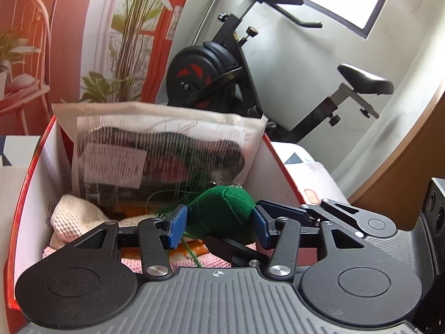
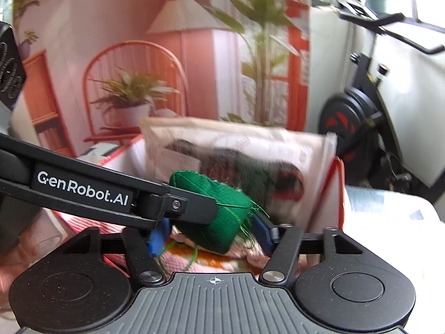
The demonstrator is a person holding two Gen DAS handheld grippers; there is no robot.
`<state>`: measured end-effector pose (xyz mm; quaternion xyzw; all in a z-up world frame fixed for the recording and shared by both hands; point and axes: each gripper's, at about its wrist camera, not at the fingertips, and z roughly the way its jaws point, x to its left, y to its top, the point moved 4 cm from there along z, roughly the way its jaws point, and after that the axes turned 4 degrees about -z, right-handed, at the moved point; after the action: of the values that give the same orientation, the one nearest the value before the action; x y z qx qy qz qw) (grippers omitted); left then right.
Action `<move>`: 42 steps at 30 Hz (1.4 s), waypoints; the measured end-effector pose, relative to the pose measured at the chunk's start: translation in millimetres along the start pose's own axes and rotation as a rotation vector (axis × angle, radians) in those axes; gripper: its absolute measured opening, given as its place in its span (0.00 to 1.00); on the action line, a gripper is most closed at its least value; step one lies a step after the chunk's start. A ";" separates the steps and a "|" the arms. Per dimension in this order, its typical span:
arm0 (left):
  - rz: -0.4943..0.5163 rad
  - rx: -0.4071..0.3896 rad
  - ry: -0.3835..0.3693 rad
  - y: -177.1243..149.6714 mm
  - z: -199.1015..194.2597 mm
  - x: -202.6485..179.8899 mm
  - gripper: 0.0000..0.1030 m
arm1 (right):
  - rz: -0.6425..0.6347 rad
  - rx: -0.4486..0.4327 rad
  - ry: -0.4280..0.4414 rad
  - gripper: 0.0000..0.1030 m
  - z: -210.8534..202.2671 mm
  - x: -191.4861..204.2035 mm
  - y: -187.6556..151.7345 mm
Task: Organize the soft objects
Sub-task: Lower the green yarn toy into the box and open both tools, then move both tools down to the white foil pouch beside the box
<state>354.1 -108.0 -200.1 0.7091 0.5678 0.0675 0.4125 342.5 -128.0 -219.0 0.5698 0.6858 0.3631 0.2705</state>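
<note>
- Green felt bundle (image 1: 222, 211) sits between the two blue pads of the left gripper (image 1: 219, 224), held up over the open box (image 1: 25, 194).
- Both blue pads press against the sides of the bundle in the left wrist view, so the left gripper is clenched on it.
- Loose green threads (image 1: 192, 253) trail from the bundle down toward the cloths beneath.
- In the right wrist view the same bundle (image 2: 219, 222) also lies between the blue pads of the right gripper (image 2: 214, 235); the left gripper's black finger (image 2: 178, 206) crosses in front of it from the left.
- The right gripper's left pad (image 2: 157, 238) shows a gap to the bundle, while its right pad (image 2: 262, 229) stands just beside the frayed edge; the view is blurred, and the jaws look released around the bundle rather than pressing on it.
- The box has red outer edges and white inner walls.
- A clear plastic bag (image 1: 161, 150) with a printed label and something dark inside stands upright against the far wall of the box.
- A cream knitted cloth (image 1: 75, 217) lies at the left of the box floor, a pink knitted cloth (image 1: 205, 261) and an orange and white one (image 1: 194, 247) under the bundle.
- Behind the box stand an exercise bike (image 1: 217, 72) by a pale wall and a backdrop (image 2: 111, 83) printed with an orange chair and potted plants.
</note>
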 end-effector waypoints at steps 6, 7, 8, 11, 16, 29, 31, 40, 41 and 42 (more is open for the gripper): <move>0.042 -0.011 0.067 0.7 -12.7 -2.2 0.51 | 0.057 0.065 -0.087 0.60 2.3 -2.0 -9.5; 0.046 -0.015 0.077 1.3 -15.9 -1.2 0.51 | 0.056 0.064 -0.103 0.61 -0.2 -3.0 -11.0; 0.049 -0.018 0.087 1.6 -19.0 -0.1 0.51 | 0.052 0.060 -0.112 0.61 -2.7 -3.6 -12.1; 0.055 -0.028 0.116 -0.7 -28.2 2.6 0.52 | 0.059 0.052 -0.129 0.62 -12.1 -6.4 -14.9; 0.071 -0.035 0.158 -9.2 -47.1 8.1 0.52 | 0.061 0.017 -0.147 0.63 -33.7 -5.9 -19.1; 0.104 -0.080 0.207 -54.4 -129.9 47.9 0.52 | 0.103 -0.129 -0.096 0.63 -97.0 36.8 -54.7; 0.085 -0.071 0.220 -62.1 -135.3 59.7 0.52 | 0.100 -0.130 -0.085 0.63 -99.4 45.1 -62.8; -0.039 0.037 0.253 -112.1 -110.2 106.6 0.52 | 0.137 -0.023 -0.022 0.63 -85.0 73.3 -109.8; -0.057 0.051 0.244 -119.3 -106.4 111.2 0.52 | 0.143 -0.010 -0.014 0.62 -83.2 75.3 -115.2; -0.077 0.066 0.236 -126.3 -102.0 114.5 0.52 | 0.149 0.004 -0.006 0.62 -81.1 77.3 -120.3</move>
<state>241.5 44.4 -259.9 0.6872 0.6410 0.1162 0.3215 192.6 -78.3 -264.9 0.6207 0.6414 0.3794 0.2436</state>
